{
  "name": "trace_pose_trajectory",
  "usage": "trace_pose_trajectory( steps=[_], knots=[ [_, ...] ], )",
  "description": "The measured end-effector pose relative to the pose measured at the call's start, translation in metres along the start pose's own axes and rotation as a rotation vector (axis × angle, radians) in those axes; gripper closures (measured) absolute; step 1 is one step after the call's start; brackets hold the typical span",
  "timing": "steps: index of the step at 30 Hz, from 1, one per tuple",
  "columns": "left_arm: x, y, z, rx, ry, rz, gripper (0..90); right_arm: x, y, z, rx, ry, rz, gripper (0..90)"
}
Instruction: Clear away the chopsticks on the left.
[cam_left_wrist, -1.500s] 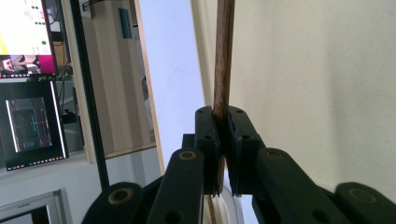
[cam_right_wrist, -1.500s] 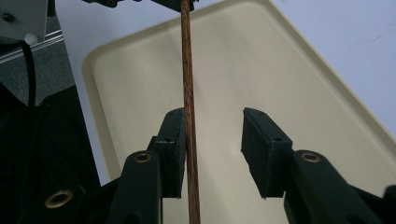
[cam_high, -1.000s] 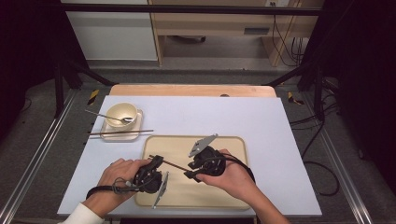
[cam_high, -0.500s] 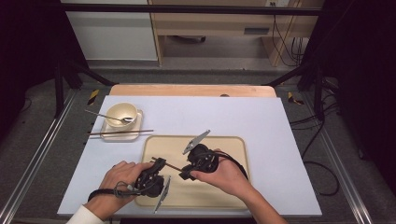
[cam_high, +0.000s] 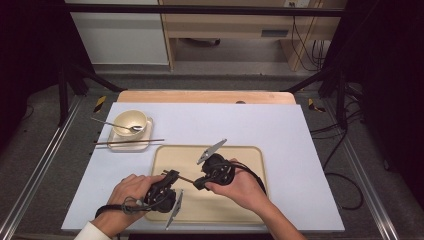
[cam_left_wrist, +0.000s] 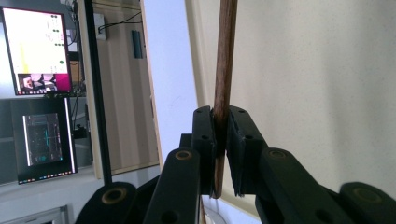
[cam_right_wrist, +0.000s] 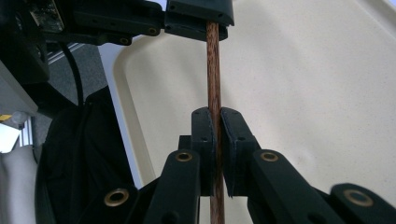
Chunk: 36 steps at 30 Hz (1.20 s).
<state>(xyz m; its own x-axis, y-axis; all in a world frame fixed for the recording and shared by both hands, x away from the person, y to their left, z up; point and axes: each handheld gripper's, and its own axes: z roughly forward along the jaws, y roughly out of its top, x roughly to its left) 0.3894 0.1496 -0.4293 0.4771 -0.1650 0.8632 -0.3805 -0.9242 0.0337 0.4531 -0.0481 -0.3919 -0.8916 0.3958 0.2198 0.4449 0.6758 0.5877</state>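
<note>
- Table (cam_high: 300, 130): a white sheet covers most of it, with a strip of bare wood at the far edge; every object stands on the near-left half, so nothing blocks the hands from the right
- Tray (cam_high: 250, 155): beige and shallow, it lies on the sheet under both grippers; its bare surface is where the chopstick would land if a grip failed, and its low rim could catch a dipping tip
- Left gripper (cam_high: 172, 176): held low over the tray's near-left part; in the left gripper view its jaws are closed on one end of the chopstick (cam_left_wrist: 224, 70), the wood pinched between the pads
- Right gripper (cam_high: 198, 184): held over the tray's middle; its jaws have just been closing, and in the right gripper view they now pinch the same chopstick (cam_right_wrist: 212, 70), with the left gripper's jaws at the stick's far end
- Chopstick: a thin brown stick spanning the short gap between the two grippers, above the tray and clear of it
- Risk: with both ends clamped, any pull, twist or tilt by one hand alone would probably bend or snap the wood, or drag it through the pads; releasing both at once would drop it
- Bowl (cam_high: 131, 122): cream, on a small saucer at the far left, with a spoon (cam_high: 117, 125) resting across it; well apart from the work
- Second chopstick (cam_high: 129, 142): it lies across the saucer's near edge, near the tray's far-left corner; a wide leftward swing might knock it
</note>
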Motion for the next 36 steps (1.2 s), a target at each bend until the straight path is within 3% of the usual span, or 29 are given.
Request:
trace_pose_trajectory(
  steps=[9,16,19,22,23,24,25,28,30,34,36],
  knots=[
    [-0.002,-0.004,0.000,0.007,-0.007,-0.026,79.2,0.002,0.000,0.003,0.003,-0.019,-0.007,84.9],
    [-0.006,-0.016,0.000,0.000,-0.002,-0.143,73.1,0.001,-0.001,0.003,0.001,-0.031,-0.005,84.9],
    [-0.010,-0.021,-0.001,0.001,0.008,-0.218,67.0,0.000,-0.002,0.004,-0.006,-0.033,-0.004,84.8],
    [-0.017,-0.028,-0.001,-0.011,0.028,-0.362,59.3,0.000,-0.002,0.005,-0.017,-0.061,-0.003,84.9],
    [-0.024,-0.033,0.000,0.009,0.041,-0.401,58.1,0.000,-0.002,0.006,-0.027,-0.058,0.004,84.9],
    [-0.024,-0.033,0.000,0.009,0.041,-0.401,53.5,0.000,-0.002,0.006,-0.027,-0.058,0.004,84.9],
    [-0.026,-0.036,0.001,0.021,0.043,-0.429,53.5,-0.002,-0.002,0.008,-0.043,-0.065,0.012,84.9],
    [-0.032,-0.046,-0.001,0.026,0.076,-0.550,47.6,-0.005,-0.002,0.009,-0.051,-0.081,0.026,84.9],
    [-0.034,-0.055,-0.005,0.033,0.113,-0.658,42.8,-0.007,-0.002,0.009,-0.064,-0.094,0.038,84.8],
    [-0.039,-0.064,-0.016,0.043,0.149,-0.773,35.6,-0.011,-0.001,0.013,-0.089,-0.113,0.077,84.8],
    [-0.044,-0.069,-0.022,0.018,0.152,-0.873,32.9,-0.013,0.001,0.017,-0.103,-0.121,0.086,84.8]
  ],
)
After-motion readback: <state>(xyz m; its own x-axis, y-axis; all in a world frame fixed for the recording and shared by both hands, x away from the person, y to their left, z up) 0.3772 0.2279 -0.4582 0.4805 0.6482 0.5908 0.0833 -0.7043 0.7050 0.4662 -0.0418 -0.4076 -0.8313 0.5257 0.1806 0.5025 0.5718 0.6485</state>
